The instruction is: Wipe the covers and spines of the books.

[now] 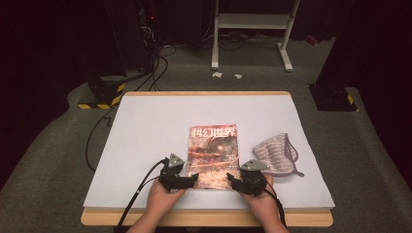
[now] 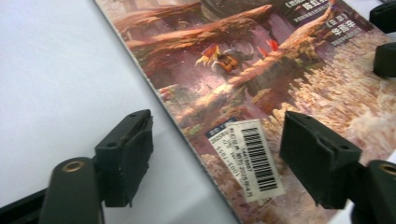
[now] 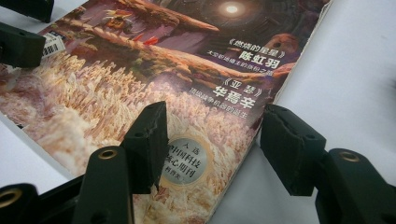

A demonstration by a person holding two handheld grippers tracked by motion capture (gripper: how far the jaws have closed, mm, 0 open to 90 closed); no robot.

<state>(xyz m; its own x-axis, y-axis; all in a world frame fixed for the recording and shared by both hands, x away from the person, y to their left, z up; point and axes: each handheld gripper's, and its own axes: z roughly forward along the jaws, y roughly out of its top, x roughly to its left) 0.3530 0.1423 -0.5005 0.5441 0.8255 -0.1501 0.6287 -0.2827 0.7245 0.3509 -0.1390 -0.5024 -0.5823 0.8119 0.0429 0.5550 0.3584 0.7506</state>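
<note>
Straddling the near corners of the closed magazine (image 1: 214,156), flat on the worktop (image 1: 145,126), left gripper (image 1: 193,180) and right gripper (image 1: 232,182) have open jaws; nothing lifted yet.

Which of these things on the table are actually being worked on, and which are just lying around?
Being worked on:
magazine, flat on the table
left gripper, open at its near left corner
right gripper, open at its near right corner

Just lying about:
striped cloth, right of the magazine
white metal stand and cables on the floor beyond the table
</note>
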